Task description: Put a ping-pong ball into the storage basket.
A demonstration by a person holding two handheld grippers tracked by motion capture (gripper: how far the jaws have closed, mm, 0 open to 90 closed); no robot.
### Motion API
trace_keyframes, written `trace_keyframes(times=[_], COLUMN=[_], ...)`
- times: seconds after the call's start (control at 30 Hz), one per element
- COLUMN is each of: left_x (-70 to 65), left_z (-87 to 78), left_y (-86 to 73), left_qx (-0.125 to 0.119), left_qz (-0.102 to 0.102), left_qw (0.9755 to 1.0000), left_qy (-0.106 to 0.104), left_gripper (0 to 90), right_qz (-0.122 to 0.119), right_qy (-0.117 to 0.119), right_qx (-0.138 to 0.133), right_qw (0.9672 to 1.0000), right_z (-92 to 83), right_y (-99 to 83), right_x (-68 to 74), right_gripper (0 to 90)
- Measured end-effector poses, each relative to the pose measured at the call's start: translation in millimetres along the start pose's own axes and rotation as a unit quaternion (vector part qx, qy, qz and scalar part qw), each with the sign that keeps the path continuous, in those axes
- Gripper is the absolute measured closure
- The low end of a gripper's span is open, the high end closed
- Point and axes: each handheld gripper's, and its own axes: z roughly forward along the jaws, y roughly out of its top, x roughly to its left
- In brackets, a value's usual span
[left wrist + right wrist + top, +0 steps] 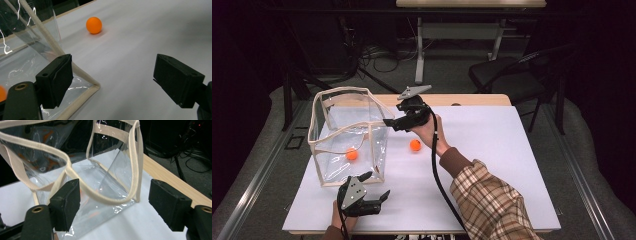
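The right gripper (388,121) hangs at the bag's (347,135) top rim on its near-right side, held up off the table (492,165) by the person's hand (428,131). Its jaws stand apart with nothing pinched; in the right gripper view the bag's cream trim (75,177) curves just ahead of and between them, and its left jaw overlaps the clear wall without pressing it. No pad bears on anything, so this gripper is released.

One ball (352,155) lies inside the bag, on its floor, below and to the left of the right gripper. The second ball (415,145) sits on the open table just under and slightly right of that gripper, close to the wrist.

The left gripper (374,192) rests low near the table's front edge, right at the bag's near corner. Its jaws are spread wide and empty; in the left gripper view the left jaw lies against the bag's bottom corner seam (85,77), while the loose ball (94,25) lies well ahead, between the two jaws' lines.
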Motion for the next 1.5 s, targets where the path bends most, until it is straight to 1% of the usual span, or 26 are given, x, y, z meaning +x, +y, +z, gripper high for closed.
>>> trace_keyframes(times=[0.03, 0.17, 0.23, 0.3, 0.47, 0.63, 0.77, 1.0, 1.1, 1.27, 1.5], left_x=[0.1, 0.1, -0.5, -0.5, -0.2, -0.4, -0.3, 0.5, 0.4, 1.2, 1.9], left_z=[0.0, 0.0, -0.2, -0.4, -0.3, -0.6, -0.6, -0.3, -0.7, -1.5, -4.8], left_y=[0.0, 0.1, 0.3, 0.3, 0.2, 0.3, 0.2, -0.2, -0.5, -1.7, -4.0], left_qx=[0.0, 0.0, 0.0, -0.001, 0.0, 0.0, -0.001, 0.0, -0.002, 0.0, 0.0], left_qz=[-0.001, 0.0, 0.001, 0.0, 0.0, 0.001, 0.0, 0.0, -0.001, -0.003, -0.008], left_qw=[1.0, 1.0, 1.0, 1.0, 1.0, 1.0, 1.0, 1.0, 1.0, 1.0, 0.9999], left_qy=[0.0, 0.0, -0.001, -0.001, 0.0, 0.0, 0.0, -0.001, -0.001, 0.0, 0.007], left_gripper=[15.9, 15.9, 15.9, 15.9, 15.9, 15.9, 15.9, 15.9, 15.9, 15.9, 15.9], right_qz=[-0.002, -0.006, -0.005, -0.007, -0.003, 0.001, -0.005, -0.003, -0.008, 0.001, 0.001], right_qy=[0.003, -0.001, 0.002, -0.001, 0.001, 0.002, -0.001, 0.002, -0.002, -0.003, -0.009], right_qx=[0.002, 0.006, 0.008, 0.012, 0.012, 0.012, 0.015, 0.022, 0.025, 0.025, 0.031], right_qw=[1.0, 1.0, 1.0, 0.9999, 0.9999, 0.9999, 0.9999, 0.9997, 0.9997, 0.9997, 0.9995], right_z=[-1.7, -8.5, -9.6, -11.3, -15.6, -20.0, -23.5, -27.9, -30.1, -35.9, -44.0], right_y=[-2.4, -14.0, -16.4, -21.0, -30.7, -37.0, -41.1, -50.2, -54.7, -62.0, -73.1], right_x=[-0.1, 0.1, 0.2, 0.6, -0.8, -2.8, -1.4, 0.2, 0.1, -2.8, -5.7], right_gripper=[23.3, 22.0, 21.2, 20.0, 17.1, 15.5, 14.5, 12.2, 11.3, 9.2, 5.7])
